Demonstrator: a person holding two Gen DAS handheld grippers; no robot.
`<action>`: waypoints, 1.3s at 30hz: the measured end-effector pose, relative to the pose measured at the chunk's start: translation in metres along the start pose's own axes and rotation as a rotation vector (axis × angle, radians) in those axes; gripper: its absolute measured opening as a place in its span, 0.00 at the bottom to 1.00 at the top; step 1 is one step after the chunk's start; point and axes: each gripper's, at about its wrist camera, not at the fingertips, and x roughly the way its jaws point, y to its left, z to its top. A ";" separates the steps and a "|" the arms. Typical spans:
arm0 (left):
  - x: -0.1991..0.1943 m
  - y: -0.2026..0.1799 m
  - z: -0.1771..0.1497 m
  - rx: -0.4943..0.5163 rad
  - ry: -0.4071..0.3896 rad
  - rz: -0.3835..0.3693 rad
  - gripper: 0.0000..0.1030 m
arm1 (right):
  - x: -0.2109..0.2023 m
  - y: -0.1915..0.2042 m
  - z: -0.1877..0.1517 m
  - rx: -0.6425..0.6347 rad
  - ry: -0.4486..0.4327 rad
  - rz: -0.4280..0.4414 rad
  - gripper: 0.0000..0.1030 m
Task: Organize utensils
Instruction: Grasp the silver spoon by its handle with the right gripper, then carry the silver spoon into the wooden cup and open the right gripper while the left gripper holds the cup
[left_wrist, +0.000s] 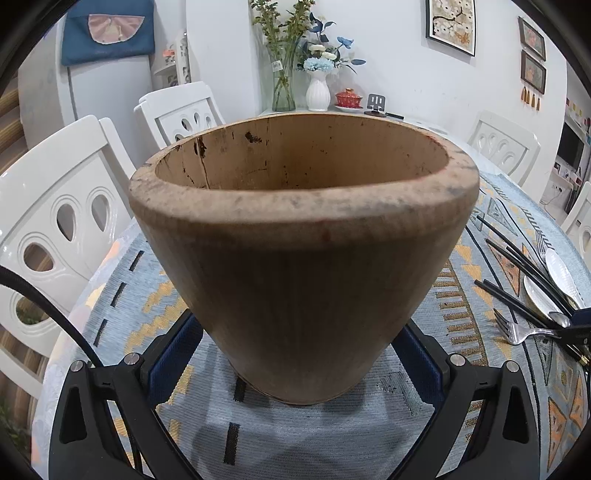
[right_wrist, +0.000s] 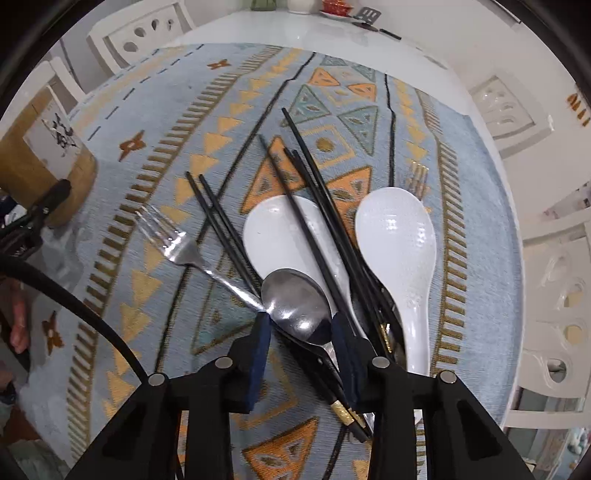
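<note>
Your right gripper stands narrowly open around the metal spoon, not visibly pinching (slippery, thin: take its neck). Your left gripper widely straddles the wooden holder, whether pressing I cannot tell.

Home dining room, white chairs, patterned tablecloth, flower vases

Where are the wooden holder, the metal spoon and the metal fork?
wooden holder (left_wrist: 295, 280), left wrist view, front wall.
metal spoon (right_wrist: 295, 299), right wrist view, bowl.
metal fork (right_wrist: 173, 240), right wrist view, base of the tines.
</note>
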 end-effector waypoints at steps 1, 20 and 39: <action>0.000 0.000 0.000 0.000 -0.001 0.000 0.97 | -0.001 0.000 0.000 -0.002 -0.003 -0.008 0.25; 0.001 0.000 0.000 -0.001 0.001 -0.002 0.97 | 0.016 -0.035 0.020 0.132 0.030 0.019 0.15; 0.001 0.001 0.000 -0.002 0.002 -0.002 0.97 | -0.001 0.012 -0.001 0.144 0.062 0.265 0.05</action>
